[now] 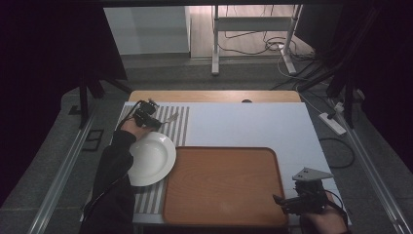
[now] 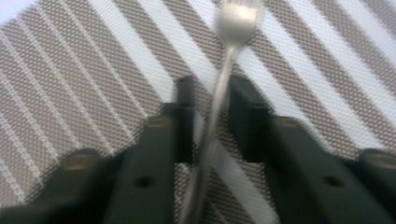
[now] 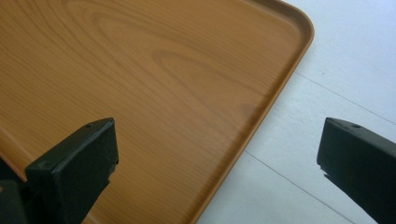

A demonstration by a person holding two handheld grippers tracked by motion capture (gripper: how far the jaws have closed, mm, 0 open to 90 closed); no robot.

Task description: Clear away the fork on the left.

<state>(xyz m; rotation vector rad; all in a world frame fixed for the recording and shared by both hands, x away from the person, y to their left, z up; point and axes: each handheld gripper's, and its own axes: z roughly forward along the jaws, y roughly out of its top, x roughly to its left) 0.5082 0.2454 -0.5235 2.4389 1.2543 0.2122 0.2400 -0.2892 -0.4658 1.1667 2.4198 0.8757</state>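
The fork (image 2: 219,93) lies on the striped placemat (image 2: 84,84), at 12 o'clock from the white plate (image 1: 148,158), its handle running between the left gripper (image 2: 212,95) fingers (image 2: 186,93), which sit narrowly apart beside the handle; contact can't be told. The plate holds nothing. At 3 o'clock, the wooden tray (image 3: 140,70) is bare; the right gripper (image 3: 217,140) fingers (image 3: 77,154) stand wide apart over its corner on the bench (image 1: 253,122).

Dim room, light falling from the far side.
Grey floor (image 1: 48,161) around a white table (image 1: 253,122) with a wood edge at the back. Black curtains (image 1: 44,53) left and right. Beyond, a white wall panel (image 1: 146,29), a white frame stand (image 1: 253,34), tangled cables (image 1: 272,46), and a power strip (image 1: 332,123) at right.
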